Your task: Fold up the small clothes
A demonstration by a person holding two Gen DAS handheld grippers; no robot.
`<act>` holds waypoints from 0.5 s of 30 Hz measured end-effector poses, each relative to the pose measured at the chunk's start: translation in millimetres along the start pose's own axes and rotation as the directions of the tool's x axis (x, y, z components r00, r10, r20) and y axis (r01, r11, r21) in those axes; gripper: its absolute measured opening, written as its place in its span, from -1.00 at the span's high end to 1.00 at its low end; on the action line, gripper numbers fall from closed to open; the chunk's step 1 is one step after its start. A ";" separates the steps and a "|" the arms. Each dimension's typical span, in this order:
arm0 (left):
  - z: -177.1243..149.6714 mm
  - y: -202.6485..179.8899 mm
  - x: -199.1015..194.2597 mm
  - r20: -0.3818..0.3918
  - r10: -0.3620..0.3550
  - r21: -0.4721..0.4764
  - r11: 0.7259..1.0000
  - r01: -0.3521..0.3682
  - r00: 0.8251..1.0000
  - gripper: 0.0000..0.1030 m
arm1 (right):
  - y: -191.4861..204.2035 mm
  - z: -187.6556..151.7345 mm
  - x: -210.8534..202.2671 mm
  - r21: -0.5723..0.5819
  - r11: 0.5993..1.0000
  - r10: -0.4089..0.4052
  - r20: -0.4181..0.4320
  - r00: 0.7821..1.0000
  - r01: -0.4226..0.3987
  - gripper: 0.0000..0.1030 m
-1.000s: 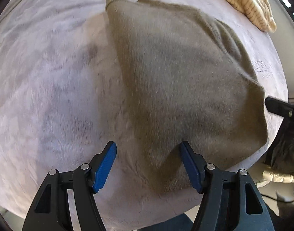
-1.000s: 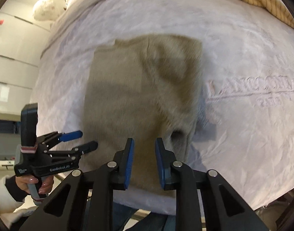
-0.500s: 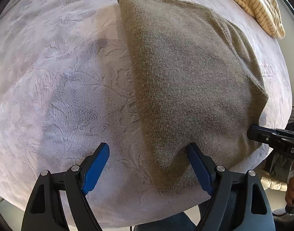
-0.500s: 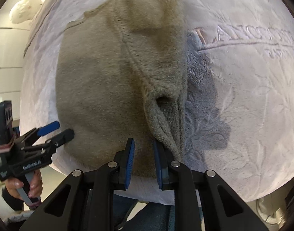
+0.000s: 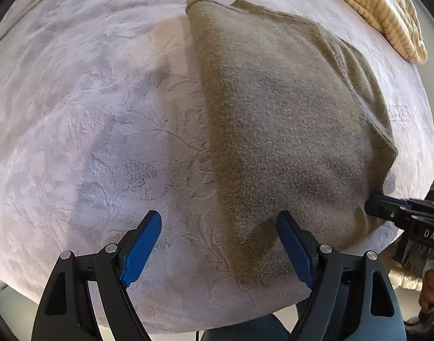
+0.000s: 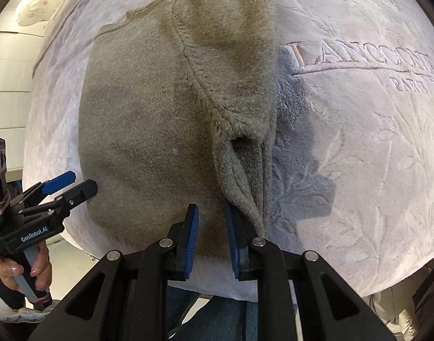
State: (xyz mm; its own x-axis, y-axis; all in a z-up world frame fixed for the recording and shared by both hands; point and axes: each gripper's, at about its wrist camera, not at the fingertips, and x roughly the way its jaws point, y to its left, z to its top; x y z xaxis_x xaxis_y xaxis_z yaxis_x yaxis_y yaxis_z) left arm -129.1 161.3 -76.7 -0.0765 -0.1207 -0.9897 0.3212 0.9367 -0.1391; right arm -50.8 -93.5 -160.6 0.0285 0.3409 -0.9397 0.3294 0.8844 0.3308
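While the olive sweater is lying part-folded on the pale blanket, the left claw is hanging wide open, empty, over its 6 o'clock corner. The right claw is standing narrowly parted beside the sleeve opening at 12 o'clock, gripping nothing; it is wanting both layers pinched.

Pale lilac embossed plush blanket, lettering stitched at its right, covering the surface; cream striped knit cloth lying at far edge; white rounded object sitting beyond.
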 end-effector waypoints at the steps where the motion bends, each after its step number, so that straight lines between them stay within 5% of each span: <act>1: 0.6 0.6 -0.5 -0.005 0.001 -0.007 1.000 -0.001 1.000 -0.63 | 0.2 -0.2 0.5 0.004 1.000 0.000 0.002 1.000 0.000 0.60; 9: 5.4 12.1 -7.4 -0.001 0.039 -0.025 0.999 -0.039 0.999 -0.63 | -6.1 -10.1 -15.8 0.046 0.999 -0.017 0.039 0.999 0.015 0.53; 15: 6.7 14.5 -16.7 0.009 0.052 -0.044 0.998 -0.052 0.999 -0.63 | -12.3 5.3 -58.6 0.121 0.992 -0.010 0.228 0.974 -0.018 0.51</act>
State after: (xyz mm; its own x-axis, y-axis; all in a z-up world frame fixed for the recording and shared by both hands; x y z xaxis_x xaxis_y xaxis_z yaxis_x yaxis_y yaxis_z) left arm -116.8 174.7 -62.4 -0.0511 -0.0746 -0.9959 0.2831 0.9552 -0.0860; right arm -51.6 -126.0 -110.1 0.2392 0.2502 -0.9382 0.4407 0.8330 0.3345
